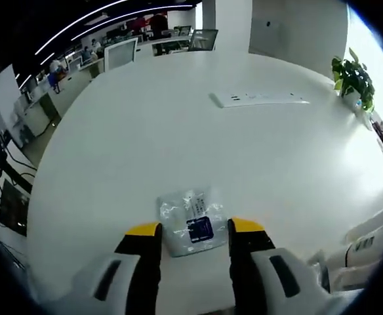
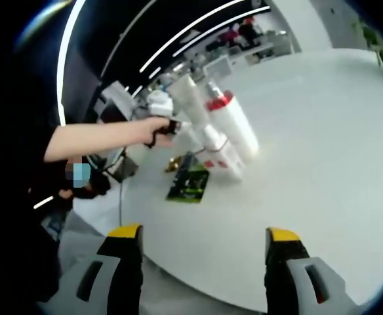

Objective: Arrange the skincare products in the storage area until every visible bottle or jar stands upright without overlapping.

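In the left gripper view, a clear plastic sachet with a dark blue label (image 1: 191, 223) lies flat on the white round table (image 1: 198, 138). My left gripper (image 1: 195, 230) is open, its yellow-tipped jaws on either side of the sachet's near end. In the right gripper view, a tight cluster stands on the table: a large white bottle with a red collar (image 2: 234, 131), a smaller white bottle with red markings (image 2: 219, 154) and a tall white tube (image 2: 190, 97). A dark green packet (image 2: 189, 184) lies flat before them. My right gripper (image 2: 204, 233) hangs open, well short of the cluster.
A white power strip (image 1: 257, 98) lies mid-table and a potted plant (image 1: 354, 80) stands at the far right edge. White chairs (image 1: 368, 246) sit at the right. A person's arm (image 2: 106, 139) reaches toward the bottles from the left. A small gold item (image 2: 174, 162) lies by the packet.
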Motion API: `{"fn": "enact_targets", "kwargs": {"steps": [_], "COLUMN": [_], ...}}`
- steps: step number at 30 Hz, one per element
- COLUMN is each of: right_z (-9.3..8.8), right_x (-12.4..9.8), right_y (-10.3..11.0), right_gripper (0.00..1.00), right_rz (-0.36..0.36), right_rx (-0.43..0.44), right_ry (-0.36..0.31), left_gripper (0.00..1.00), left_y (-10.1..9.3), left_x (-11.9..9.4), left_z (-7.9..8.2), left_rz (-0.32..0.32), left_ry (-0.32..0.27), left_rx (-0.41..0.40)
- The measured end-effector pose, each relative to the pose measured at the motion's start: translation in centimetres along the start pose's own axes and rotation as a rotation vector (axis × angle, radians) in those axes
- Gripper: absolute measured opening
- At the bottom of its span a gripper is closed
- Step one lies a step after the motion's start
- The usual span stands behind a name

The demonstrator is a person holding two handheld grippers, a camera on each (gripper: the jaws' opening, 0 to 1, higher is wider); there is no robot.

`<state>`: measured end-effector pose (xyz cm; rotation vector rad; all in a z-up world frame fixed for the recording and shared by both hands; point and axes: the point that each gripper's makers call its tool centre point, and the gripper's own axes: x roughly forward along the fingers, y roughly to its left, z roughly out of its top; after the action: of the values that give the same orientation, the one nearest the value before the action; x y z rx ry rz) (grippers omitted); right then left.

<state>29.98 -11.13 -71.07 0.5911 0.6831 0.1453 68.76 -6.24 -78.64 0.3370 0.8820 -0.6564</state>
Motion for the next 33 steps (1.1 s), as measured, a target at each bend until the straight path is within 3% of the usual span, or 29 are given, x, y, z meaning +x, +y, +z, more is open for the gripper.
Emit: {"fn": "enact_targets", "kwargs": {"steps": [14, 33], "right_z": [0.1, 0.0], "right_x": [0.0, 0.1], "right_y": [0.2, 0.7], "right_gripper": [0.79, 0.78], "right_rz": [0.008, 0.022], "right_rx": [-0.004, -0.04], "right_ry": [-0.002, 0.007], "left_gripper": [0.39, 0.38], "left_y": [-0.6, -0.7], "left_x": [-1.6, -6.0], "left_z": [0.2, -0.6], "left_rz": [-0.068, -0.139], "left_ry": [-0.004, -0.027], "left_rx": [0.099, 0.207]}}
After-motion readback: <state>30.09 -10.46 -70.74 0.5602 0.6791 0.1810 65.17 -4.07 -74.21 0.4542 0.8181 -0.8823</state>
